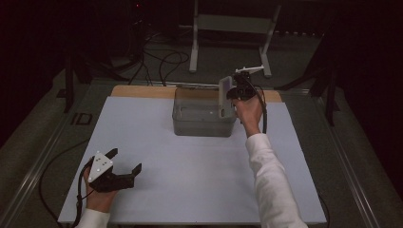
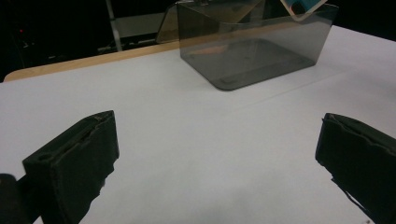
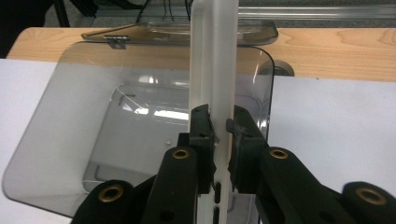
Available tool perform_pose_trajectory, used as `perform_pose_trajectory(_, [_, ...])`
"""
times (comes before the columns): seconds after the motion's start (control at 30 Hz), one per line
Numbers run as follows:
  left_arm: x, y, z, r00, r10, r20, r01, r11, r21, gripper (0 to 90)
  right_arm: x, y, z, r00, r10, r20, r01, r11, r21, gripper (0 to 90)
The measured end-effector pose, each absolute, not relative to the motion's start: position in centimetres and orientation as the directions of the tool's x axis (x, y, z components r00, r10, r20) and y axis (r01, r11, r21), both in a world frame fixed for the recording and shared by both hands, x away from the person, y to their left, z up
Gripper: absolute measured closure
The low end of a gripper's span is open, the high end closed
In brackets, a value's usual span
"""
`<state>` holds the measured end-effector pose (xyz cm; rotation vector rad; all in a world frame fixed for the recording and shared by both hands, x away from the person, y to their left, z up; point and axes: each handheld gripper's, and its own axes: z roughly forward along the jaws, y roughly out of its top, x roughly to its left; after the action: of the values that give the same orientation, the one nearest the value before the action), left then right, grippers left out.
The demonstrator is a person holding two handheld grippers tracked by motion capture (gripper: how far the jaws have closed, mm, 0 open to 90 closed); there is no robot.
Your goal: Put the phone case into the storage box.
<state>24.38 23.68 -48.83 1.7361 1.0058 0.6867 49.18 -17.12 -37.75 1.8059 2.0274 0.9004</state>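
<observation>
The right tongs (image 3: 220,127) are clamped on a flat white-edged case (image 3: 214,70), which appears to be a phone or tablet cover, gripping it across its thin dimension near one end. In the right gripper view the case stands edge-on, its long axis running away from the camera and upward, over the open mouth of a smoky transparent bin (image 3: 70,116). In the high view the right tongs (image 1: 236,91) hold the case (image 1: 224,95) upright at the right wall of the bin (image 1: 190,124), with the long axis near vertical and the broad face turned toward the bin's interior (whether the lower end touches the bin floor cannot be determined). The bin sits at the far middle of the desk (image 1: 190,180), which carries a white sheet over a wooden top. The left gripper view shows the case (image 2: 301,7) cut off by the upper frame edge; only a corner with a white rim and a blue-and-red face is visible above the bin (image 2: 252,51). The left tongs (image 1: 124,164) rest low at the near left of the desk, jaws wide apart with nothing between them. The bin's hinged lid (image 3: 187,31) lies open behind it. The background beyond the desk is dark and hard to make out.
</observation>
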Motion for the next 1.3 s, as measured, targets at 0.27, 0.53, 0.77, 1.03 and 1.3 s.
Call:
perform_pose_trajectory(0.27, [24.4,23.7,-48.8,0.498,0.867,0.000,0.315,-0.181,0.932,0.3,49.4,-17.3,-38.4,-0.178,0.965,0.194,0.798,0.026,0.602,81.7])
perform_pose_trajectory(0.53, [24.4,23.7,-48.8,0.499,0.867,0.001,0.315,-0.182,0.932,0.3,49.6,-17.6,-39.2,-0.166,0.965,0.200,0.808,0.017,0.589,81.6])
perform_pose_trajectory(0.77, [24.4,23.7,-48.8,0.499,0.867,0.000,0.314,-0.180,0.932,0.3,49.7,-17.7,-39.6,-0.158,0.966,0.202,0.814,0.012,0.581,81.5])
perform_pose_trajectory(1.03, [24.4,23.7,-48.8,0.499,0.867,0.000,0.315,-0.182,0.931,0.3,49.9,-17.7,-40.2,-0.154,0.967,0.202,0.821,0.011,0.571,81.3])
perform_pose_trajectory(1.3, [24.4,23.6,-48.9,0.500,0.866,-0.002,0.316,-0.180,0.931,0.3,50.2,-17.5,-41.0,-0.153,0.969,0.193,0.830,0.020,0.557,81.1])
